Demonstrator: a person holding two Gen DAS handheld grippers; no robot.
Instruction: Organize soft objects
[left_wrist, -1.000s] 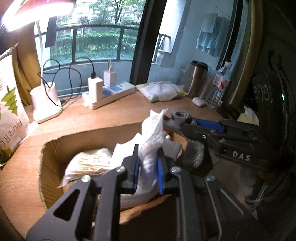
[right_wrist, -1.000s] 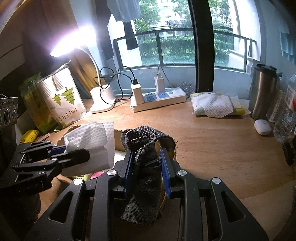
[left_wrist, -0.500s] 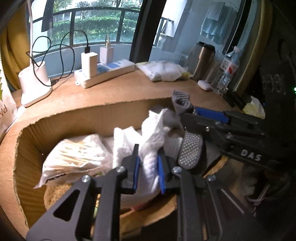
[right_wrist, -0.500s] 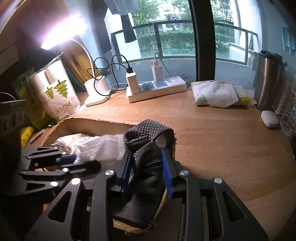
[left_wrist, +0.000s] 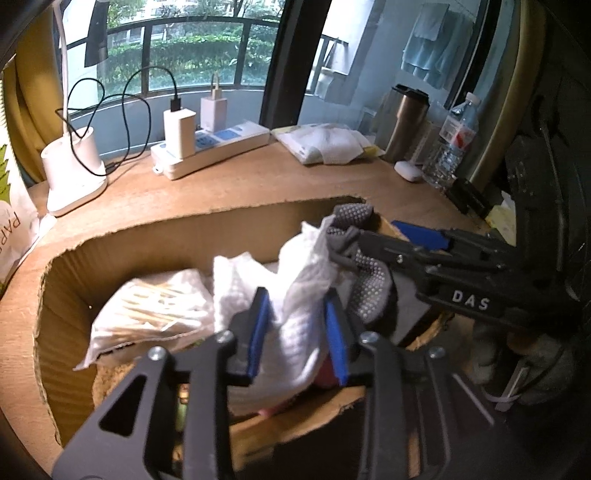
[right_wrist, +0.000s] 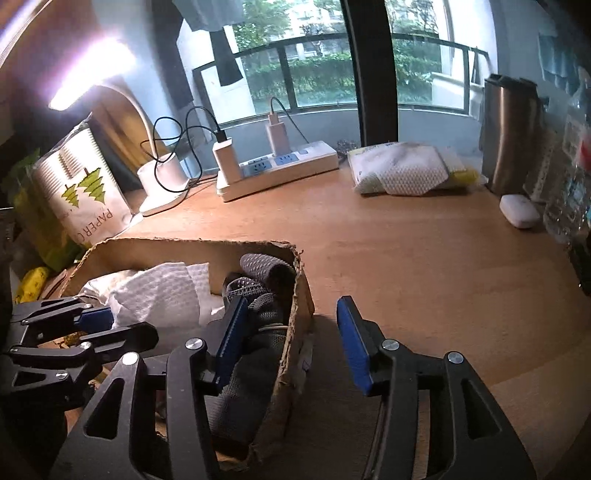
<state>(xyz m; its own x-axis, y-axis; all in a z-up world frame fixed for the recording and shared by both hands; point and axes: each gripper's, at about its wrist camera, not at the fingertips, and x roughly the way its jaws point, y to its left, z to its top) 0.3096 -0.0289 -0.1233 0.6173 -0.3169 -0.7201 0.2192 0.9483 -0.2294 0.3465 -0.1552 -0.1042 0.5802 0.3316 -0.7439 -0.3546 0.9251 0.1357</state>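
Observation:
An open cardboard box (left_wrist: 184, 229) (right_wrist: 295, 314) on the wooden desk holds soft things. My left gripper (left_wrist: 297, 332) hangs over the box and its jaws are opening. A white textured cloth (left_wrist: 299, 295) (right_wrist: 155, 295) stands loosely between its blue pads, slumping onto the pile. My right gripper (right_wrist: 291, 339) is also opening and stands wide, straddling the box's right wall. A grey dotted sock (right_wrist: 258, 306) (left_wrist: 369, 284) lies in the box beside its left pad, free of the grip. Each gripper shows in the other's view: the right gripper (left_wrist: 373, 232), the left gripper (right_wrist: 129, 325).
A white packet (left_wrist: 155, 310) lies in the box's left part. At the back of the desk stand a lamp base (left_wrist: 70, 173), a power strip (right_wrist: 280, 166), a tissue pack (right_wrist: 402, 170), a steel tumbler (right_wrist: 509, 133), a water bottle (left_wrist: 454, 140) and a white case (right_wrist: 519, 210). A paper bag (right_wrist: 81, 192) stands left.
Both grippers sank toward the box and spread their jaws. The right one let the grey sock fall into the box. The left one loosened its grip on the white cloth.

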